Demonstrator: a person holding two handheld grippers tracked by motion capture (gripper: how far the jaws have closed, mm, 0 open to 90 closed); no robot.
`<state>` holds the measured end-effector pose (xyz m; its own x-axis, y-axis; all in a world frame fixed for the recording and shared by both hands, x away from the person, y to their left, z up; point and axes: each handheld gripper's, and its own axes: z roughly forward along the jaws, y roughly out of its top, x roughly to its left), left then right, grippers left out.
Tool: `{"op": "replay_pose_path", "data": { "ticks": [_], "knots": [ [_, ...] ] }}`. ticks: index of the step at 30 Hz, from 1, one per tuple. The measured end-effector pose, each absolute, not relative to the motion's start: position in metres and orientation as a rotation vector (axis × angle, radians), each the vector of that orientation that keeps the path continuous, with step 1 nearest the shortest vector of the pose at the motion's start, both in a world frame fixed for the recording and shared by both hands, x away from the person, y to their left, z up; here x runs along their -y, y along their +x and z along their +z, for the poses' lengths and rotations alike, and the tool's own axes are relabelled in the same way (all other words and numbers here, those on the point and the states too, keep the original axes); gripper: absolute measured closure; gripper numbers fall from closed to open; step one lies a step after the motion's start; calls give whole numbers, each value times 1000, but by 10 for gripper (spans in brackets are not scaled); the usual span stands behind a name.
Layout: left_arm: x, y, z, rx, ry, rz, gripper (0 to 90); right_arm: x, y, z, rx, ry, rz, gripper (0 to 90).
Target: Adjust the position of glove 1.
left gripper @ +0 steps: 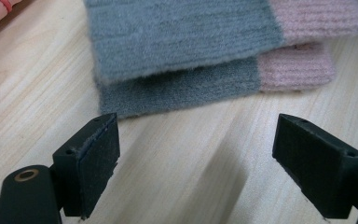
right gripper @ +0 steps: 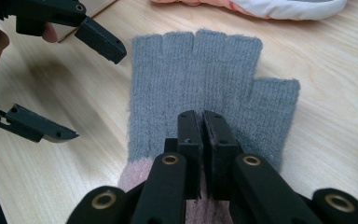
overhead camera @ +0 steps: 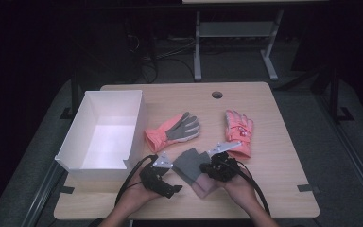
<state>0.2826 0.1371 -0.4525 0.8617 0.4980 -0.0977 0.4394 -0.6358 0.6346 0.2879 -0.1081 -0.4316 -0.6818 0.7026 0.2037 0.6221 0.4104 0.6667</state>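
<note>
Two grey knit fingerless gloves with pink cuffs lie stacked near the table's front edge; the upper glove (overhead camera: 188,163) (left gripper: 182,32) (right gripper: 200,74) partly covers the lower glove (left gripper: 182,86). My right gripper (overhead camera: 209,168) (right gripper: 201,116) rests on the upper glove near its cuff, jaws pressed together on the knit. My left gripper (overhead camera: 170,188) (left gripper: 196,154) (right gripper: 72,88) hovers just left of the gloves over bare wood, jaws wide apart and holding nothing.
An orange and grey ski glove (overhead camera: 175,128) lies mid-table and a pink ski glove (overhead camera: 238,132) to its right. A white open box (overhead camera: 137,120) stands at the table's left. A cable hole (overhead camera: 217,94) sits near the far edge.
</note>
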Motion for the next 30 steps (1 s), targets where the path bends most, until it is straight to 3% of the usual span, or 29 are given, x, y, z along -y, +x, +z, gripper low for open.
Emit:
{"op": "replay_pose_path", "data": {
  "ticks": [8,9,10,11,12,14,15,16,17,18,20,21,22,24,30],
  "knots": [
    [-137,282,-452,-674,2349,112,144,102,288,-437,-2559,1193,1110,828],
    [-137,282,-452,-675,2351,110,146,103,288,-437,-2556,1179,1135,751],
    [-137,282,-452,-675,2351,110,150,103,288,-437,-2556,1179,1135,751],
    [-137,281,-451,-683,2342,113,156,106,288,-433,-2537,1179,1160,668],
    [-137,281,-451,-683,2342,113,179,106,288,-433,-2537,1179,1160,668],
    [-138,280,-449,-671,2326,110,303,111,288,-429,-2515,1155,1172,661],
    [-138,278,-447,-681,2301,104,384,121,288,-424,-2505,1093,1132,714],
    [-138,278,-445,-670,2302,96,384,121,288,-424,-2505,1093,1132,714],
    [-137,276,-442,-647,2298,74,553,132,288,-420,-2503,1063,1117,801],
    [-137,276,-442,-647,2298,74,647,139,289,-419,-2505,1045,1105,832],
    [-134,273,-441,-633,2292,48,774,151,290,-419,-2512,1024,1097,887],
    [-131,271,-440,-616,2299,35,774,151,290,-419,-2512,1024,1097,887],
    [-126,268,-441,-600,2310,18,855,163,290,-421,-2516,1004,1093,898],
    [-122,266,-441,-597,2309,2,894,168,290,-422,-2525,1012,1093,899],
    [-100,257,-449,-541,2363,-57,896,180,284,-438,-2601,1020,1074,900]
  ]
}}
